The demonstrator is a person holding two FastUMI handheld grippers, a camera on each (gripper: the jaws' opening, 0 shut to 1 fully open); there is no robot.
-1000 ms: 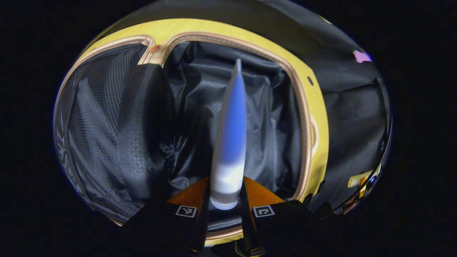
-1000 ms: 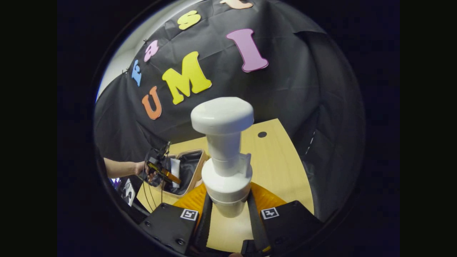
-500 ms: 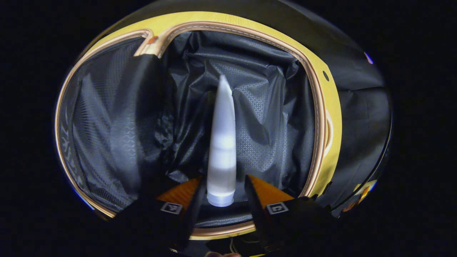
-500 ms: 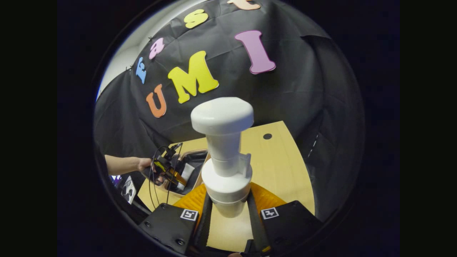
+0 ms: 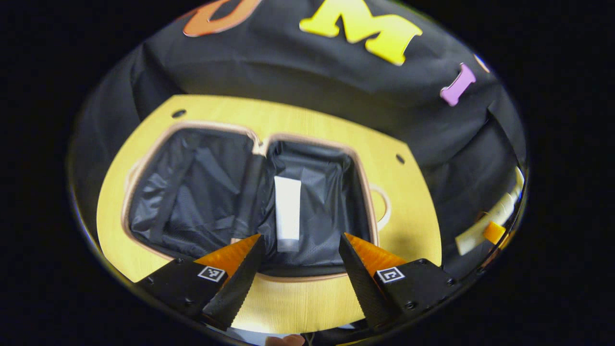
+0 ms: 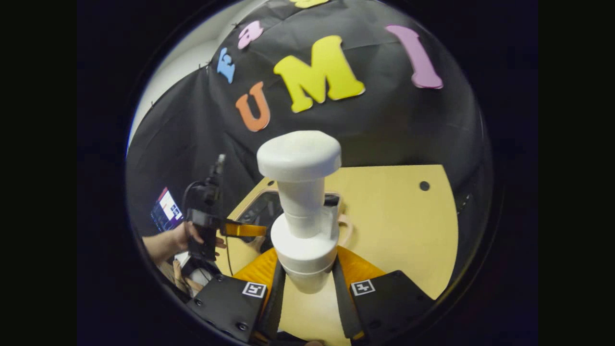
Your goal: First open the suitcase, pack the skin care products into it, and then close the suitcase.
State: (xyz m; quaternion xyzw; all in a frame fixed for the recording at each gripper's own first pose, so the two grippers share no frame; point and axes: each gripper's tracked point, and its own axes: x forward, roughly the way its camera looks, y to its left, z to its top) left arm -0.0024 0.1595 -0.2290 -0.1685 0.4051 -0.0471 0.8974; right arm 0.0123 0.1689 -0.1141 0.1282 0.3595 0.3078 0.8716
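The suitcase [image 5: 192, 192] lies open flat on the wooden table [image 5: 312, 120], its two halves lined in black with a tan rim. A white tube [image 5: 287, 206] rests lengthwise in the right half. My left gripper [image 5: 299, 242] hovers above the case's near edge, open, nothing between its fingers. In the right gripper view, my right gripper [image 6: 307, 276] is shut on the lower body of an upright white pump bottle [image 6: 300, 163]. Behind the bottle I see part of the suitcase [image 6: 259, 211]. The left gripper [image 6: 240, 229], held by a hand [image 6: 180, 238], is at the left.
The suitcase's tan handle [image 5: 384, 206] sticks out on its right side. The table has small round holes [image 5: 178, 113]. Bare tabletop [image 6: 399, 226] stretches right of the case. A pale object with an orange part [image 5: 485, 228] shows at the far right. A lit screen [image 6: 166, 211] stands at the left.
My left gripper opened, left the white tube in the suitcase's right half, and pulled up and back. My right gripper, still holding the pump bottle, turned toward the suitcase.
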